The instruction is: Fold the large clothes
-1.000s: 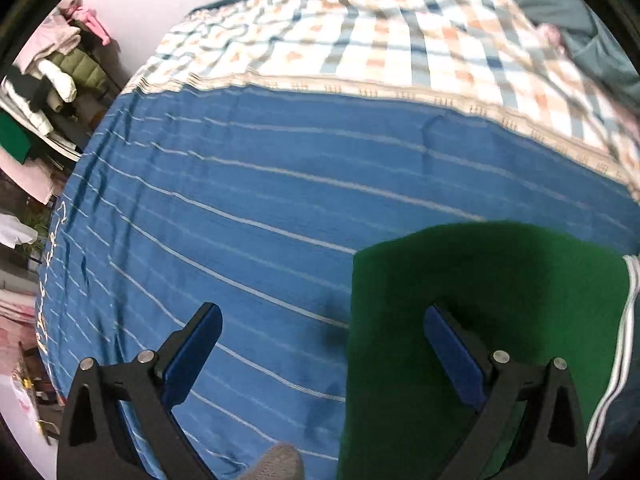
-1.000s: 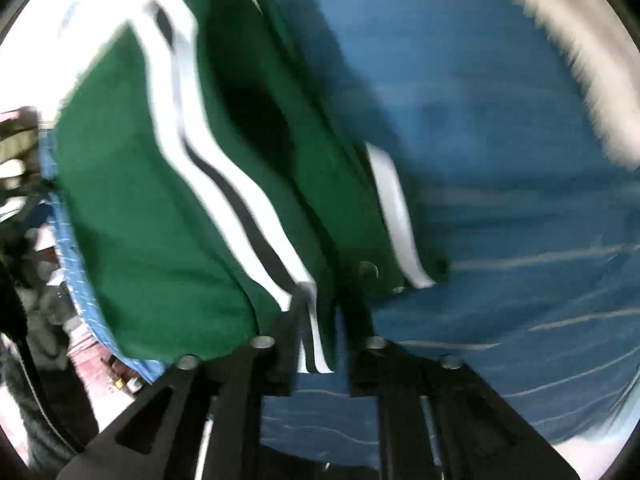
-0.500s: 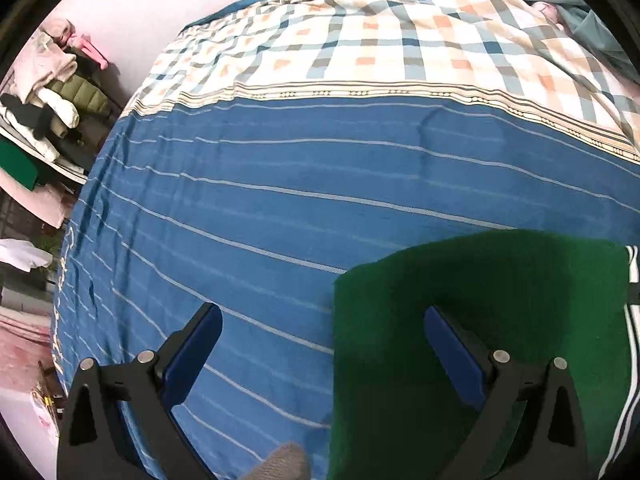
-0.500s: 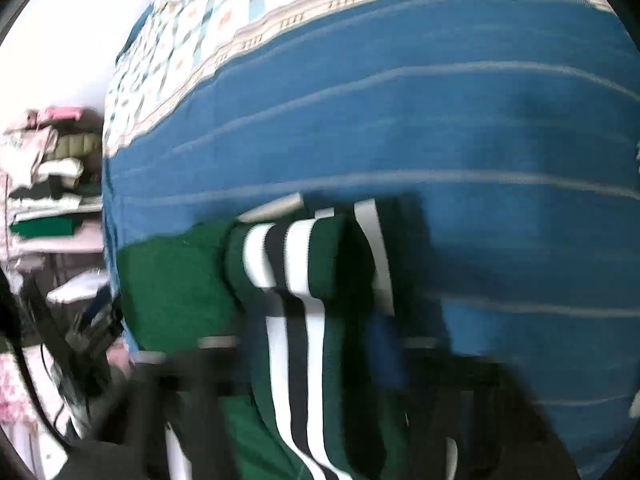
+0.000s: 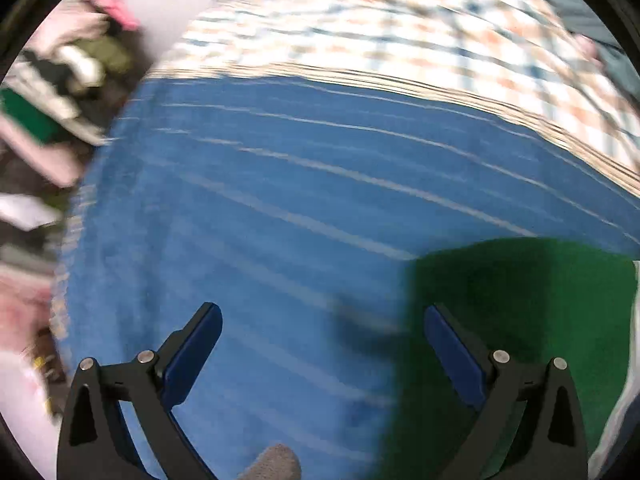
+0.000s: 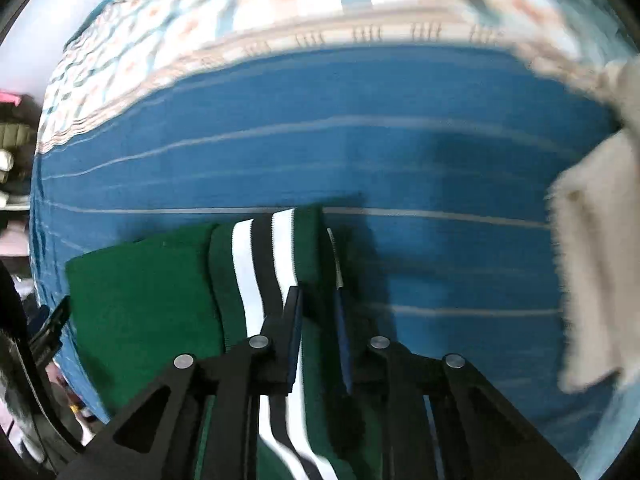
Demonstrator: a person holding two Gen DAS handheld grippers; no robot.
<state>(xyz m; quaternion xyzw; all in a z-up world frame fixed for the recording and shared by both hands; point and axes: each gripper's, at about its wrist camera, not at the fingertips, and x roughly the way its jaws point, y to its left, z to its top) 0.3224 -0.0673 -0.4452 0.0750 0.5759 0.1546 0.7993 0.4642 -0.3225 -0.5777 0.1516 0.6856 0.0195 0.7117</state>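
Covering the bed (image 6: 440,152), a blue striped sheet carries the green garment (image 6: 152,292), folded, with white and black stripes. Right gripper (image 6: 318,304) fingers clench its striped fold; left gripper (image 5: 322,316) fingers are spread, empty.
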